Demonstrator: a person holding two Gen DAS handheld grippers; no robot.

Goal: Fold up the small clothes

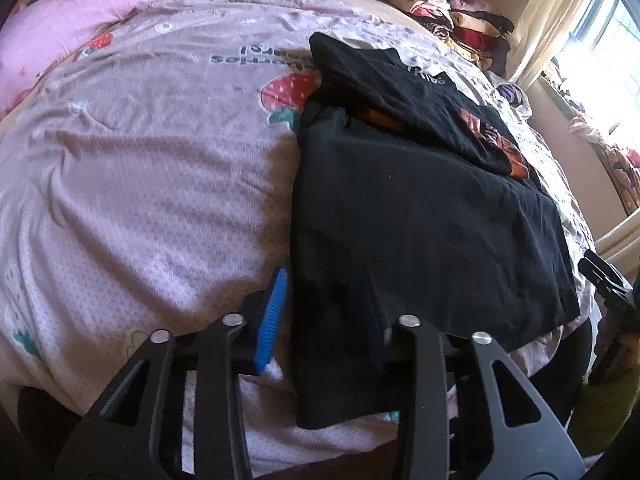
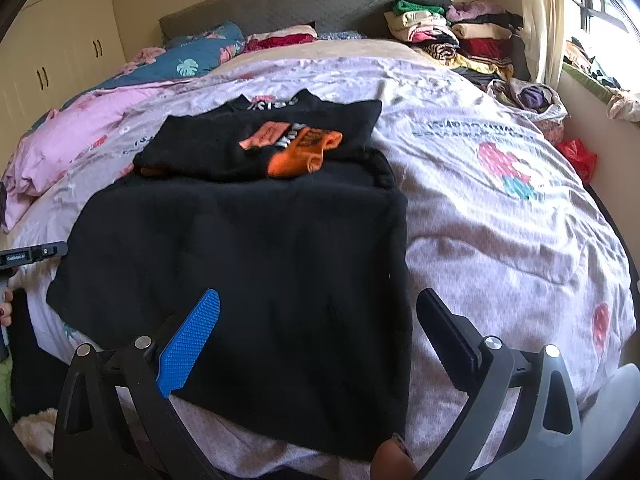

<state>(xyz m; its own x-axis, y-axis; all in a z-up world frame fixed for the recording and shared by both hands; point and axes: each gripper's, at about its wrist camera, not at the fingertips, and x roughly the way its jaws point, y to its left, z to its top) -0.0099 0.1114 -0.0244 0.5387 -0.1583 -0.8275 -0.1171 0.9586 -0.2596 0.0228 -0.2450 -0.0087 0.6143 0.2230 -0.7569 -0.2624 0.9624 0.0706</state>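
Black shirt (image 2: 248, 248) on the bed (image 2: 500, 232)

The right gripper (image 2: 320, 332) is wide open over it. Clothes pile (image 2: 452, 36) sits at one o'clock.

Upside-down dark lettering on the bedspread (image 1: 160, 140), far of the strawberry print, partly hidden: "...berries", with a second line below ending in "!". Small white lettering on the black shirt (image 1: 400, 208) near its far edge, blurred, perhaps "kids". More dark lettering on the bedspread's right side in the right wrist view, too blurred to read. A small label on the left gripper (image 2: 24, 257), illegible.
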